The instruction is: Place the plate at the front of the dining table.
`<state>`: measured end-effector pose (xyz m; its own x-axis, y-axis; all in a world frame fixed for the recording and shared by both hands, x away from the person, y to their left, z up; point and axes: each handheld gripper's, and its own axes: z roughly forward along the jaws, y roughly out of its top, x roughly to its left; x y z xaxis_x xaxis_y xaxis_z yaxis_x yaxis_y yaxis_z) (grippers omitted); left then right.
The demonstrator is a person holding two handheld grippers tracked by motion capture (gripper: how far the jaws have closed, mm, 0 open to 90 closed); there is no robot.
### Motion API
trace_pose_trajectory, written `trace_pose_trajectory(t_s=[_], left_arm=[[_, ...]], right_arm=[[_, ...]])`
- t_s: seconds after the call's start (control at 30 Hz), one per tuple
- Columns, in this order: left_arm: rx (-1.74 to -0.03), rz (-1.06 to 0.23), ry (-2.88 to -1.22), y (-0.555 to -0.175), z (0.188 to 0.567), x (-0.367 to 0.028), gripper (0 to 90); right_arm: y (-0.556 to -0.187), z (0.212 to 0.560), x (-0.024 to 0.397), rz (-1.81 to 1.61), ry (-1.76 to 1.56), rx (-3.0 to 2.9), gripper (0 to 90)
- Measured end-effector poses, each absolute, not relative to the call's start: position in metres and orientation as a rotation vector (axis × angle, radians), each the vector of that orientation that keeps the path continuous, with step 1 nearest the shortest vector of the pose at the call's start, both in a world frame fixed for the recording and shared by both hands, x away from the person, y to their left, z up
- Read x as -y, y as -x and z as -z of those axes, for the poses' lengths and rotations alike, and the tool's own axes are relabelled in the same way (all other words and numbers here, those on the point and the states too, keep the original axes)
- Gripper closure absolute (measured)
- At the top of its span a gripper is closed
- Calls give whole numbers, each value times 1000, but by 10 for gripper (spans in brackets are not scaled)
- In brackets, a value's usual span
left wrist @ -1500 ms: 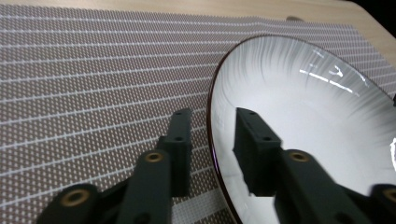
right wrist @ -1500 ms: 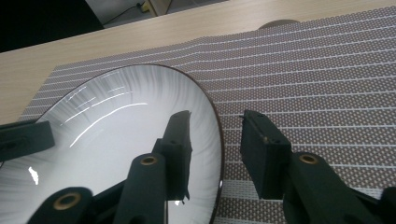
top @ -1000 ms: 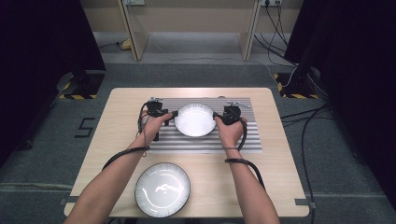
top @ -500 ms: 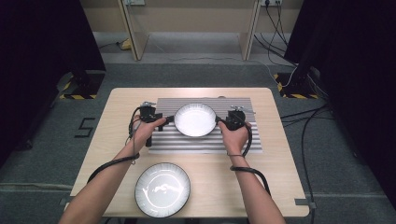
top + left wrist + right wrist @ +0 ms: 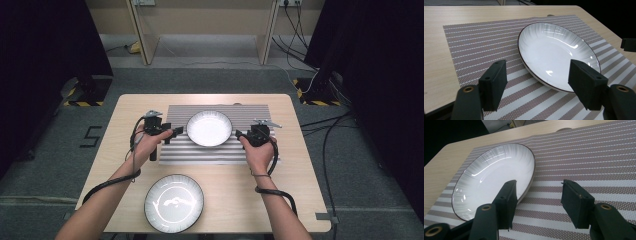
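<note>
- Here, in the high view, a light wooden table (image 5: 300, 165) carries a striped placemat (image 5: 250, 117) on its far half.
- A white plate (image 5: 209, 128) with a thin dark rim lies flat on the placemat, near the middle of it, a little toward the left side.
- A 2nd plate (image 5: 174, 203), also with a shiny white inside, lies on the bare wood at the near edge of the table, well apart from the placemat.
- The left gripper (image 5: 172, 134) is held by the left hand (image 5: 149, 142) at the left edge of the placemat. It points toward the white plate and stops just beside it.
- In the left gripper view its 2 jaws stand wide apart and nothing is between the pads. The near edge of the white plate (image 5: 556, 52) is just in front of them, not touched.
- The right gripper (image 5: 242, 135) is held by the right hand (image 5: 259, 152) on the right side of the white plate, near its rim.
- In the right gripper view its 2 jaws are also released, with only the striped placemat (image 5: 584, 155) seen between them. The white plate (image 5: 496, 175) is beside the left jaw, which overlaps the rim in the picture; I cannot tell if they touch.
- A black cable (image 5: 280, 192) runs from the right gripper along the forearm.
- The grey floor (image 5: 60, 150) lies around the table.
</note>
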<state>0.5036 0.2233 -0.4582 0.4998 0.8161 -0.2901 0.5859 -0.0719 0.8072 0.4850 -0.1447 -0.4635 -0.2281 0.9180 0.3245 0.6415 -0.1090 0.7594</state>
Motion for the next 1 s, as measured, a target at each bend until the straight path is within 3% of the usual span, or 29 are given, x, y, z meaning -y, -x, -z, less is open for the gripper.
trace_pose_trajectory(t_s=[1.0], left_arm=[[-1112,-324,-1722,-440,460,-259,314]], right_arm=[[-442,468,169,-1248,-1711,-1862,459]])
